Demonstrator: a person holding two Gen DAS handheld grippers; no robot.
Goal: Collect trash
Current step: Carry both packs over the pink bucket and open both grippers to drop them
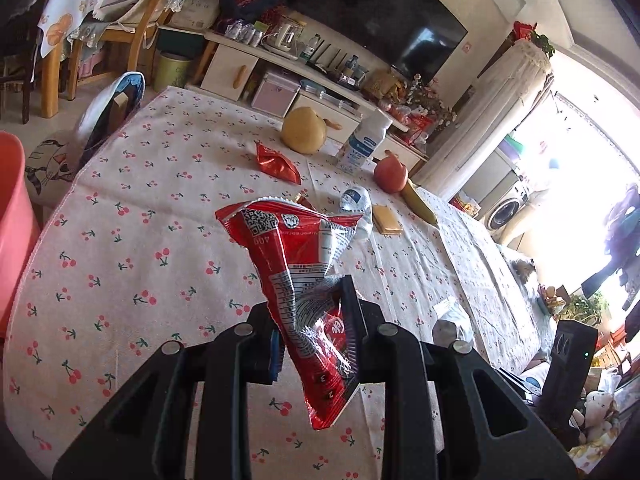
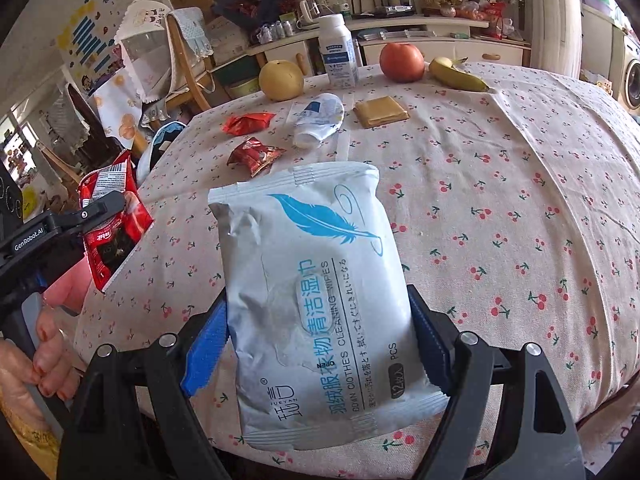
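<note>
In the left wrist view, my left gripper (image 1: 312, 312) is shut on a crumpled red snack wrapper (image 1: 288, 240), which it holds above the cherry-print tablecloth (image 1: 140, 200). The right wrist view shows that same left gripper (image 2: 108, 208) and its red snack wrapper (image 2: 108, 240) at the left edge. My right gripper (image 2: 316, 308) grips a white wipes pack (image 2: 312, 240) with a blue feather print, its blue pads pressing on both sides. On the table beyond lie two small red wrappers (image 2: 248, 122) (image 2: 256, 154) and a crushed white bottle (image 2: 320, 120).
At the table's far side are a pear (image 2: 280, 80), an upright white bottle (image 2: 338, 56), a red fruit (image 2: 402, 62), a banana (image 2: 456, 76) and a flat tan packet (image 2: 380, 110). A pink bin (image 1: 12, 220) stands left of the table. A person's hand (image 2: 52, 344) holds the left gripper.
</note>
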